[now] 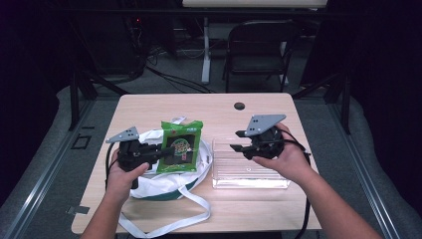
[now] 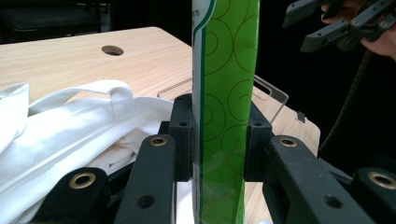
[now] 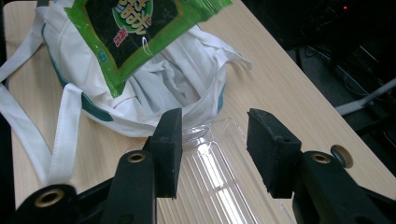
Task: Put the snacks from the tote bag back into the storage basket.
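- The left tongs (image 2: pixel 217 135) pinch a flat green-and-black snack packet (image 1: pixel 180 147), held above the white cloth tote bag (image 1: pixel 164 184).
- The right tongs (image 3: pixel 212 144) are spread, hovering over a clear plastic tray (image 1: pixel 249 172) on the pale wooden surface (image 1: pixel 199 107).

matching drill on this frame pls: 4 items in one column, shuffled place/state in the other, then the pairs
Items:
1. green snack packet
2. white tote bag
3. clear plastic tray
4. right gripper

States:
A. open, held over the tray
B. lies slumped on the table
C. clamped between the left gripper's jaws
D. empty, beside the bag

Pairs: 1-C, 2-B, 3-D, 4-A
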`<state>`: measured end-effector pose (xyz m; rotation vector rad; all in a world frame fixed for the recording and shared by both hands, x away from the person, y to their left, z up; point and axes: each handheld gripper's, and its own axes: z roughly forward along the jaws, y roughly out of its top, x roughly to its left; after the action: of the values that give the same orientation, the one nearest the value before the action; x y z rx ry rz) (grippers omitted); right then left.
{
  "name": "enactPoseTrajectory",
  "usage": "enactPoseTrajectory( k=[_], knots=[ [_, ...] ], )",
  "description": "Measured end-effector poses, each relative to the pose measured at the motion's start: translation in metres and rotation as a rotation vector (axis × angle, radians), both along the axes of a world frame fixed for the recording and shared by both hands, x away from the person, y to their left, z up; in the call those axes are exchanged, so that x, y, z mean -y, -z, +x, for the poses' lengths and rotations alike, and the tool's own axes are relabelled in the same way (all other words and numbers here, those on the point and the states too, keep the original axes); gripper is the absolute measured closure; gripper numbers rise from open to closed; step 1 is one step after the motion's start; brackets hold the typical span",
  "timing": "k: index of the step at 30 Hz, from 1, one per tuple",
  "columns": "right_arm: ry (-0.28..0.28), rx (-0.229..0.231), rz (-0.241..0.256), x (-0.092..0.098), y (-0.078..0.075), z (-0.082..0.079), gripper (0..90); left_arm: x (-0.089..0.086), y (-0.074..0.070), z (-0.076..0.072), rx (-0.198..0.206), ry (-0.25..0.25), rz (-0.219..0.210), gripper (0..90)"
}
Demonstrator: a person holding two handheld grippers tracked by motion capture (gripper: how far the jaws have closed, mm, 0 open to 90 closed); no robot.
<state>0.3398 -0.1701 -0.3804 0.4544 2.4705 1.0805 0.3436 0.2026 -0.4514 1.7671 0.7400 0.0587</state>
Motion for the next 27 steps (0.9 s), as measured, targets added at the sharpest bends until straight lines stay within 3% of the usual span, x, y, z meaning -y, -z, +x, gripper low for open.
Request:
enactPoseTrajectory(
  k=[7, 14, 23, 27],
  knots=[
    [-0.082, -0.059, -0.070, -0.009, -0.018, 0.010, 51.1, 0.011, -0.006, 0.000, 0.005, 0.036, -0.004, 72.1],
    [-0.117, -0.062, -0.107, -0.015, -0.038, 0.014, 48.7, 0.020, -0.010, 0.002, 0.007, 0.053, 0.012, 72.1],
    [-0.158, -0.057, -0.151, -0.035, -0.044, 0.027, 43.6, 0.040, -0.013, 0.006, 0.001, 0.111, 0.047, 72.1],
    [-0.210, -0.051, -0.214, -0.048, -0.043, 0.027, 43.6, 0.051, -0.014, 0.007, 0.003, 0.137, 0.058, 72.1]
  ],
)
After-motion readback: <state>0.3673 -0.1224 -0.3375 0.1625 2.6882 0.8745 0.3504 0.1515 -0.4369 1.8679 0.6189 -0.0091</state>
